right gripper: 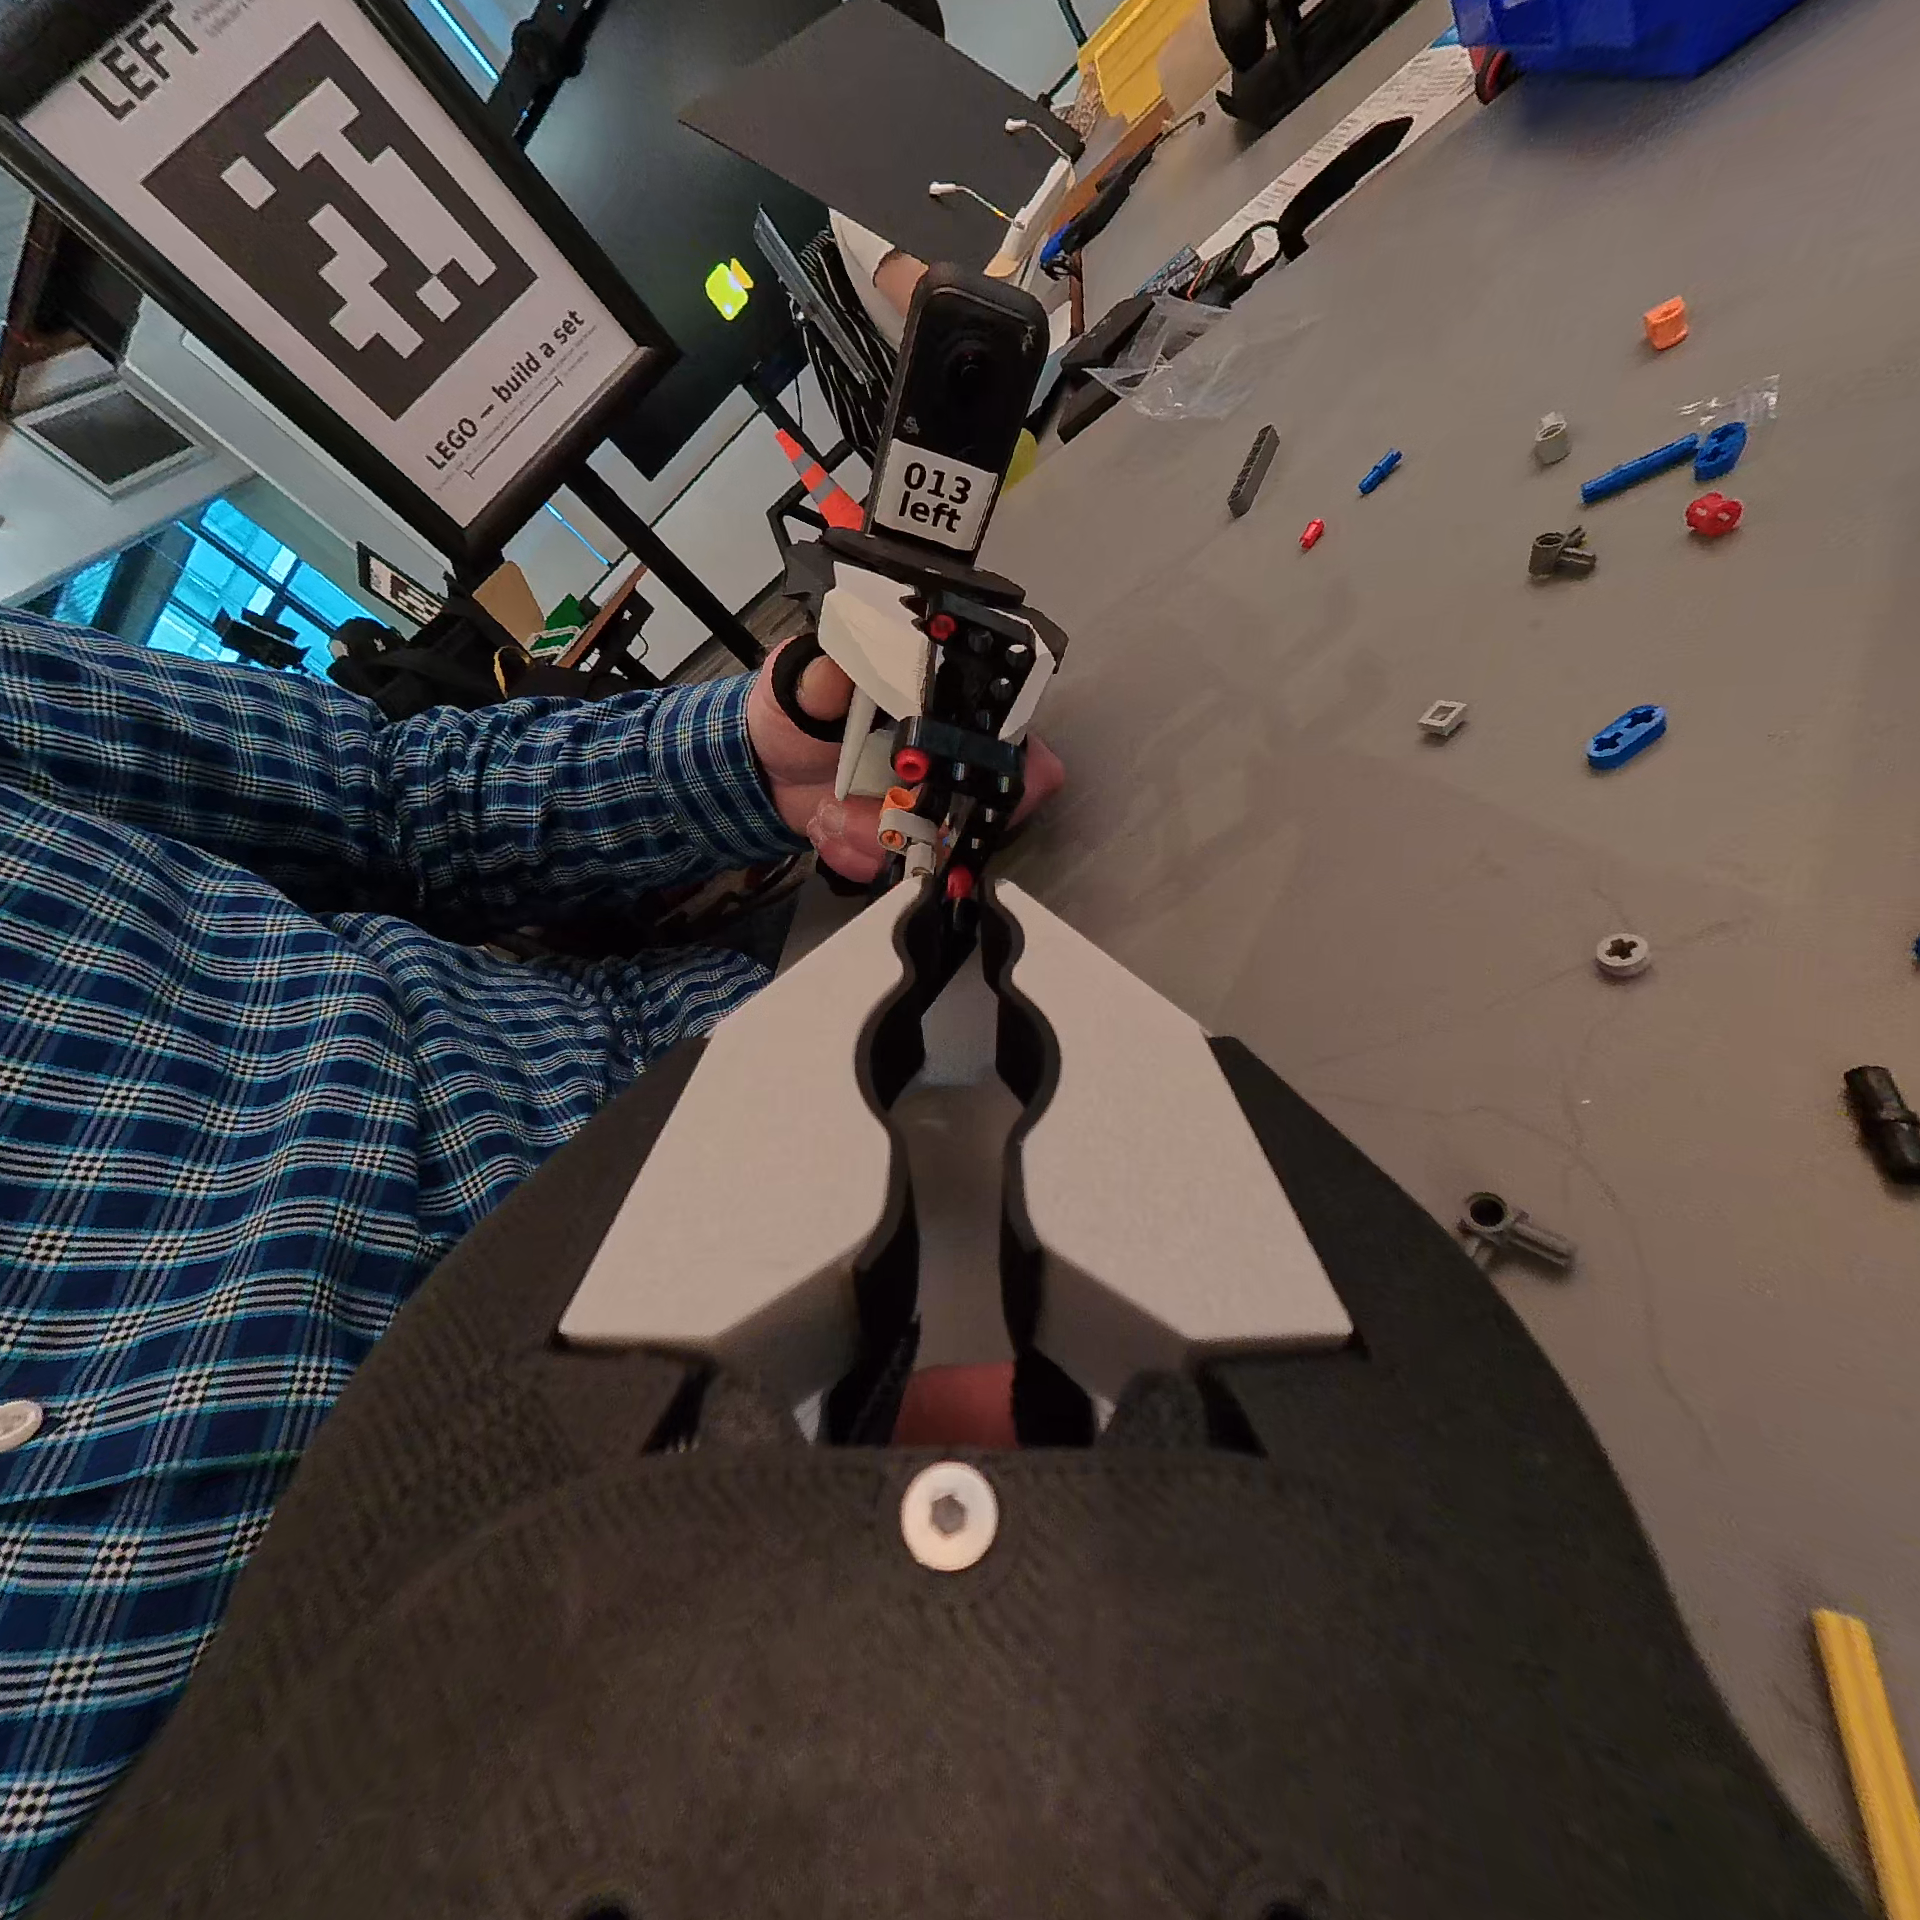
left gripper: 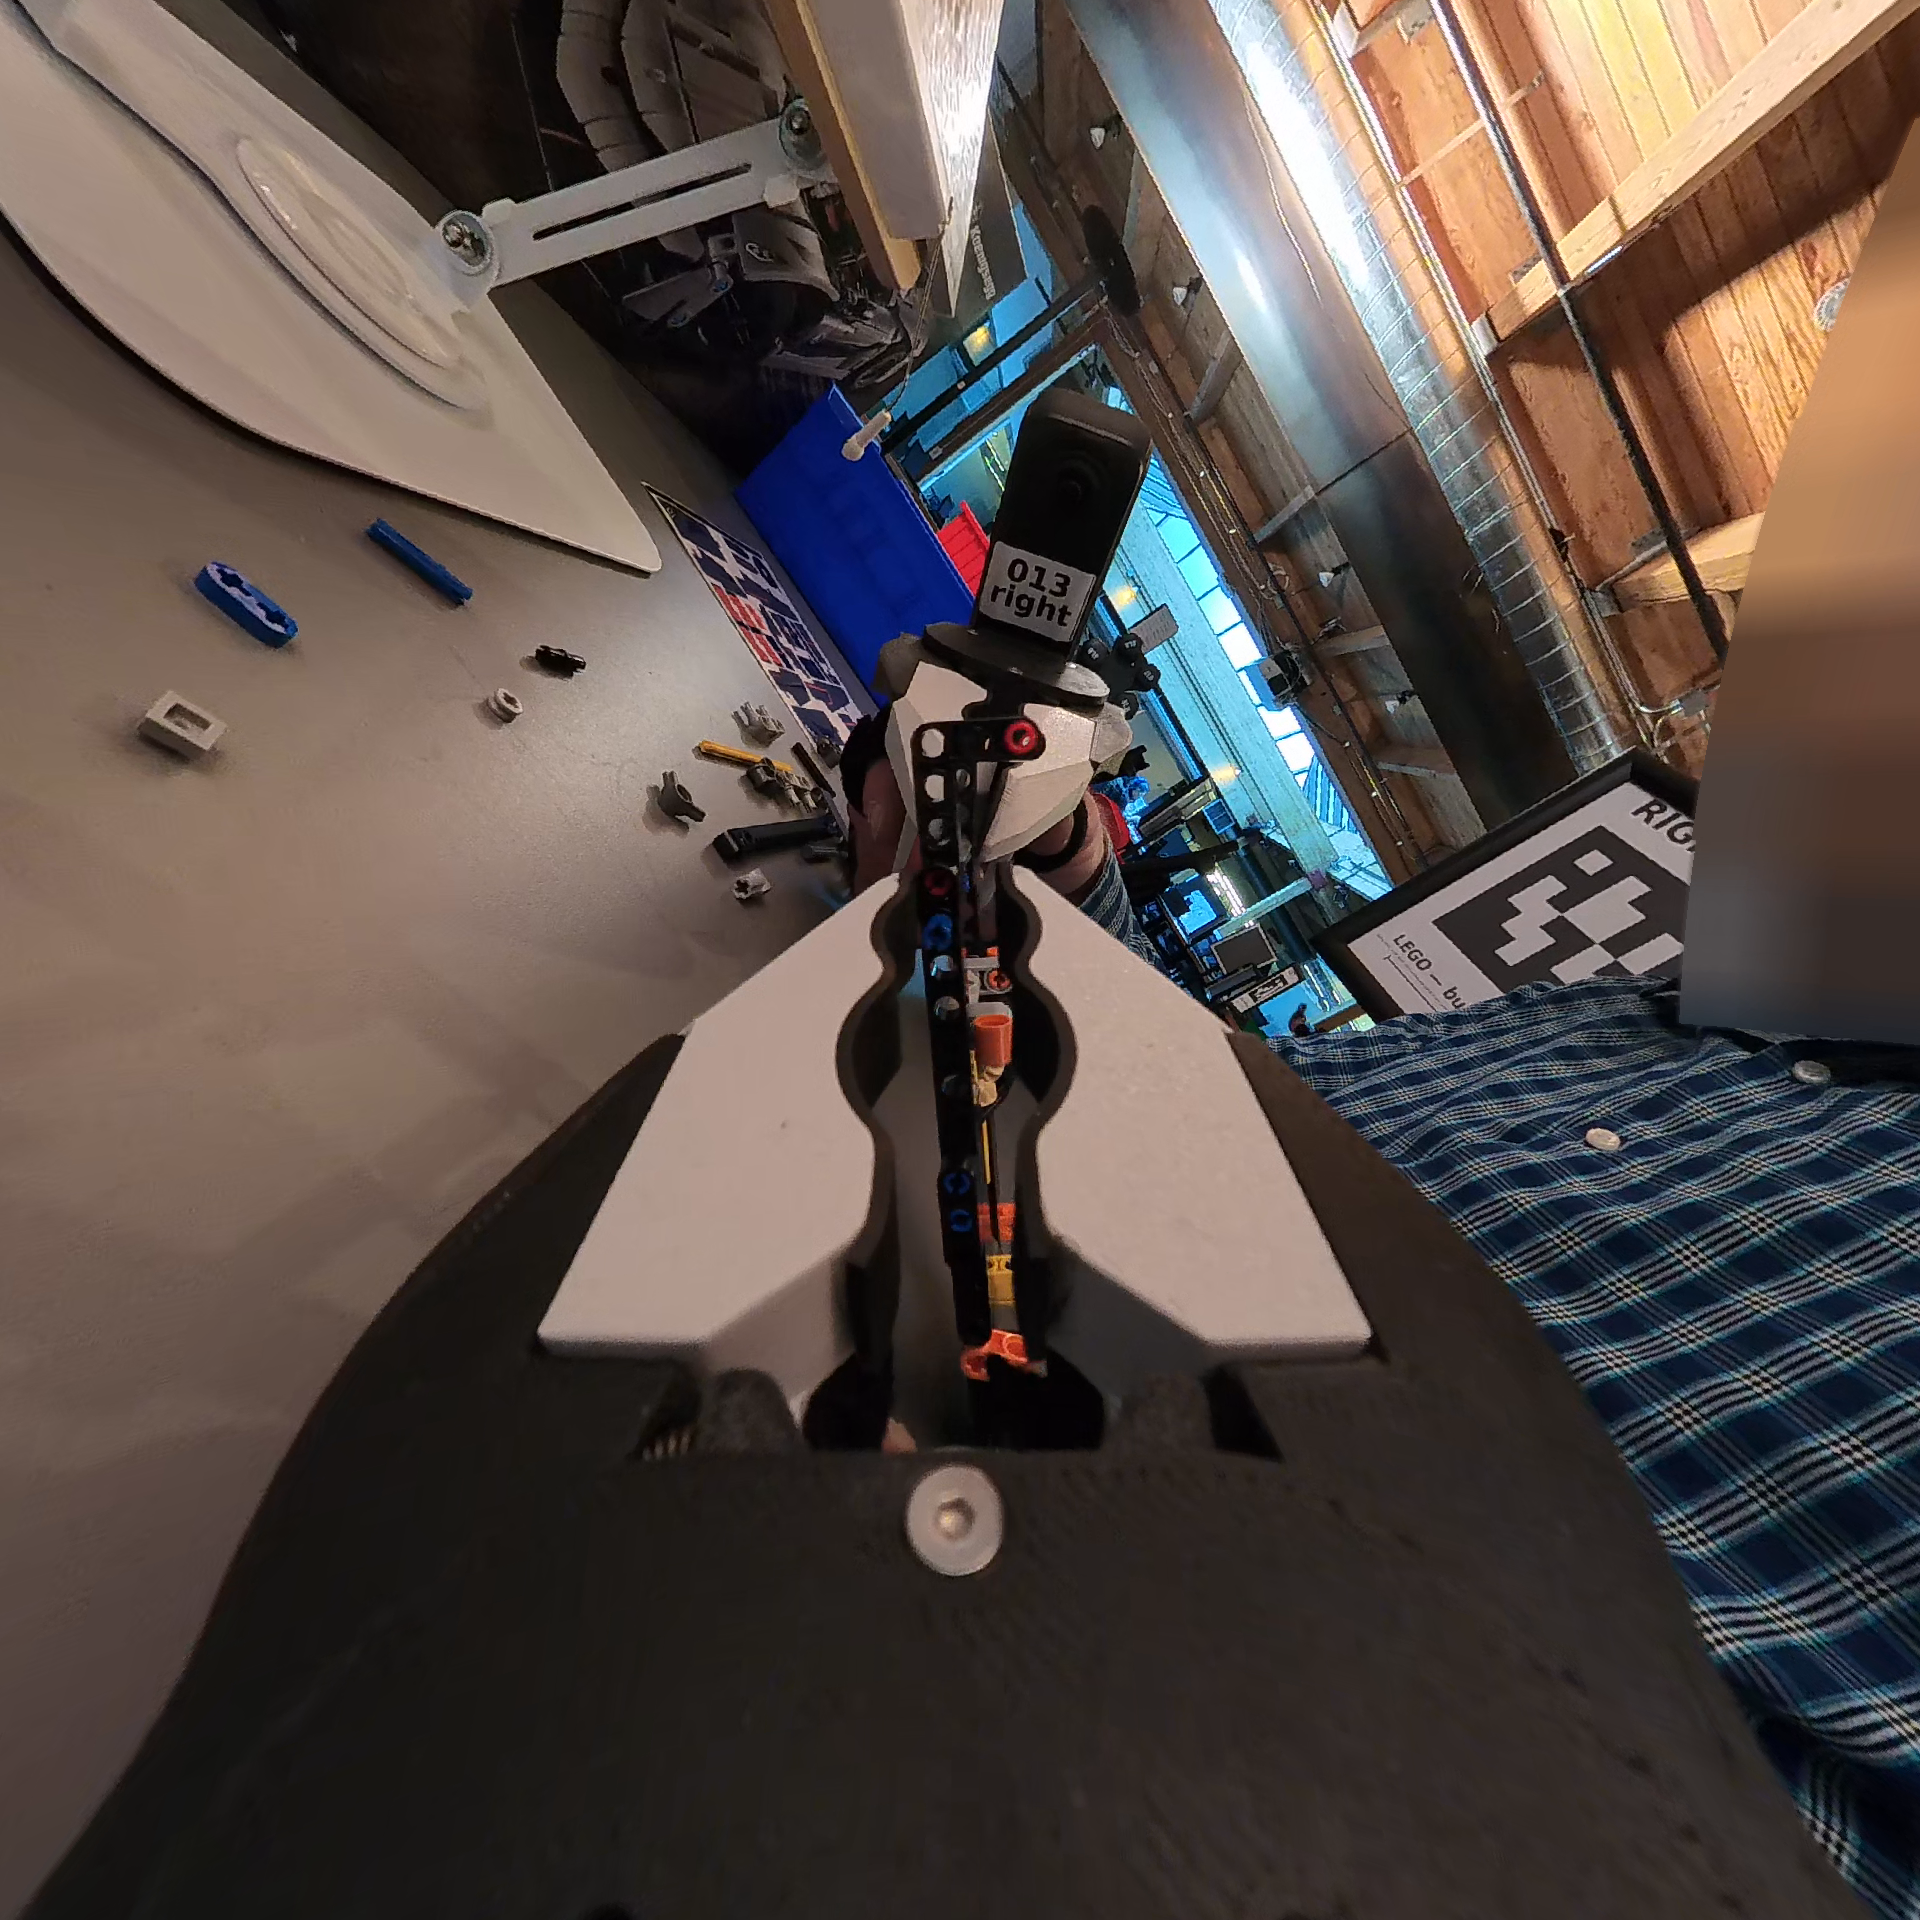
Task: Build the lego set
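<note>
Both hand-held grippers clamp one half-built Technic assembly above the desk, mid-build.

The left hand-held gripper (left gripper: 961,914) is closed along the black beam assembly (left gripper: 961,1039), which runs from 6 to 12 o'clock between its fingers. The right hand-held gripper (right gripper: 951,909) pinches the far tip at 12 o'clock, near a red pin (right gripper: 958,883). The two point at each other, tilted, with the desk (right gripper: 1455,831) at 3 o'clock in the right wrist view. Loose parts lie there: a blue lift arm (right gripper: 1626,736) and a grey bush (right gripper: 1622,954). Judging by this, a joint is being pressed or re-gripped; next, one side should release and fetch another part while the other stays firm.
</note>
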A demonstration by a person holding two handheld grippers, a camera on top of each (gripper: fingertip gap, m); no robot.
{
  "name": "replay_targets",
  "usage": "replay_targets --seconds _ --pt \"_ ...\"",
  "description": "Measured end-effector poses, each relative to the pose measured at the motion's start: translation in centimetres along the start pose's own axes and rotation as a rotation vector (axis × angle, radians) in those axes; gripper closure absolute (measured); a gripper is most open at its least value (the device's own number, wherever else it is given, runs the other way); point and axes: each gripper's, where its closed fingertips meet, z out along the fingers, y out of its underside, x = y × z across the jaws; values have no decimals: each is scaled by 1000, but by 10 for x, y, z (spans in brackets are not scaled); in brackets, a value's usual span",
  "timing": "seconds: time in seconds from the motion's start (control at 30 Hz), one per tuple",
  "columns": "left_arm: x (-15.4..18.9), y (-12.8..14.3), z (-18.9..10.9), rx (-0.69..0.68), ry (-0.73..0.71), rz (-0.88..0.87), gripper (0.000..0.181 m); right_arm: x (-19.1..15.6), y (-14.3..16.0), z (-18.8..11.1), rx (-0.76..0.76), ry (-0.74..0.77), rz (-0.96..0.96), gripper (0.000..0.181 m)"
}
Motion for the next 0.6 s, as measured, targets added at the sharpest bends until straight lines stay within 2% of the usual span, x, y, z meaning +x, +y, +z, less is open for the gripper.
replay_targets --seconds 0.33,0.6 --pt "3 -4 -3 34 18 7 155 0 0 0 5 -4 5 177" --pt "2 2 1 -8 5 17 159 2 0 0 12 -11 19 179"
